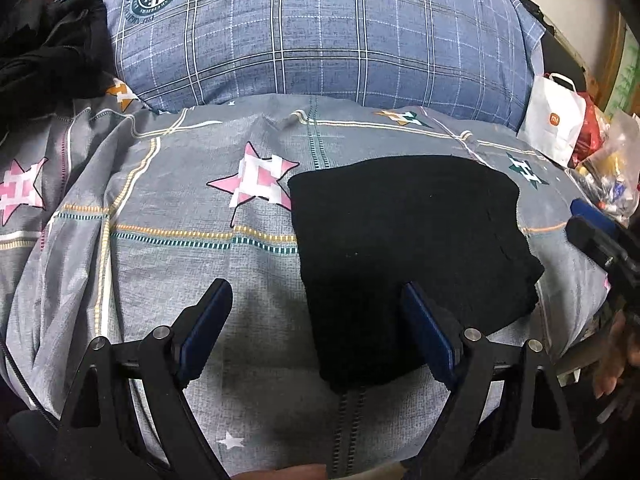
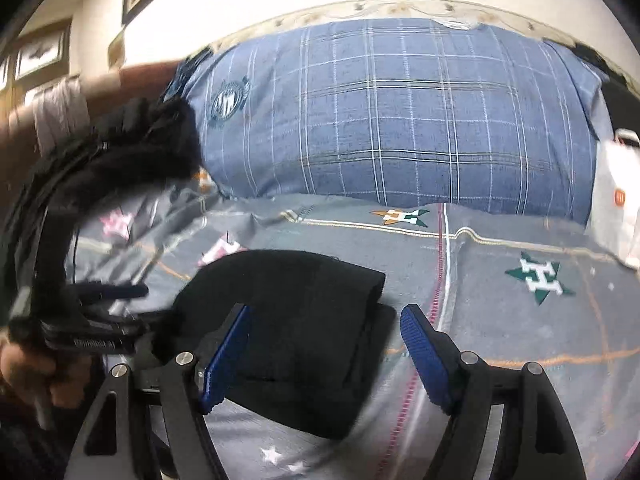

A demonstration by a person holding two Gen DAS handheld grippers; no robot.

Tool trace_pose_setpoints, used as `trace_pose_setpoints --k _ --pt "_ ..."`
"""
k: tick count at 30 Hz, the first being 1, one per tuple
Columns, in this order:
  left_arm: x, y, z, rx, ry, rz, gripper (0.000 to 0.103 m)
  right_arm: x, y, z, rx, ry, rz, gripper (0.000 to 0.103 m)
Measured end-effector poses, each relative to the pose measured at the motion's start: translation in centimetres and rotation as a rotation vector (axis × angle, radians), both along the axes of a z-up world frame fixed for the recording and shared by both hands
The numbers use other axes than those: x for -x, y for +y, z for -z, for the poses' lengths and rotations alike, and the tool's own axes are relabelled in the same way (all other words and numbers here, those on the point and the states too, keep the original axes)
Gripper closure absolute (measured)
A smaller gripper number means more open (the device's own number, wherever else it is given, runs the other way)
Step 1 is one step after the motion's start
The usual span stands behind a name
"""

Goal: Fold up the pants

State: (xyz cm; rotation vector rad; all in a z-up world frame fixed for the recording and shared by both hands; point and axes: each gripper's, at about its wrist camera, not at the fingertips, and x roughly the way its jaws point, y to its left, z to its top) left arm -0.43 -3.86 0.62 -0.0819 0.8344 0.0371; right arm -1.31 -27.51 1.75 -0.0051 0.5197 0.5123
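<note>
The black pants (image 1: 400, 240) lie folded into a compact rectangle on the grey star-patterned bedsheet (image 1: 180, 208). My left gripper (image 1: 315, 286) stands open above the sheet at the bundle's near-left corner, its right finger (image 1: 424, 328) over the black cloth, nothing pinched. In the right wrist view the same folded pants (image 2: 304, 320) lie under and between the fingers of my right gripper (image 2: 325, 309), which is open and holds nothing. The right gripper (image 1: 592, 236) shows at the right edge of the left wrist view. A hand (image 2: 24, 368) holds the left gripper (image 2: 100, 320) at the left.
A large blue plaid pillow (image 1: 320, 32) fills the back of the bed. A heap of black clothes (image 1: 48, 56) lies at the back left. A white paper bag (image 1: 554, 120) and plastic bags of small items (image 1: 608, 176) sit at the right edge. Framed pictures (image 2: 40, 56) hang on the wall.
</note>
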Motion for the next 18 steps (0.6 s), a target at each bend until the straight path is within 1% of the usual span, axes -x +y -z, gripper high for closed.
trace_pose_setpoints --k 2,4,8,11,15,18 --pt "-0.1 -0.1 0.1 -0.001 0.002 0.002 0.016 0.1 1.1 0.4 0.025 0.008 -0.01 0.028" --pt "-0.2 0.0 0.2 0.012 0.007 0.001 0.016 0.4 2.6 0.7 0.063 -0.002 -0.043 0.028" --pt "-0.1 0.0 0.3 0.016 0.008 0.002 0.016 0.7 4.2 1.1 0.116 -0.025 -0.078 0.028" --pt "-0.1 -0.1 0.3 0.018 0.004 0.005 0.016 0.6 3.9 1.1 0.11 -0.025 -0.067 0.028" --pt "-0.1 0.3 0.4 0.055 0.005 0.001 0.016 0.5 2.7 0.8 0.08 -0.03 -0.026 0.028" --pt "0.0 0.0 0.3 0.029 -0.006 0.007 0.016 0.4 2.0 0.7 0.056 -0.027 -0.008 0.028"
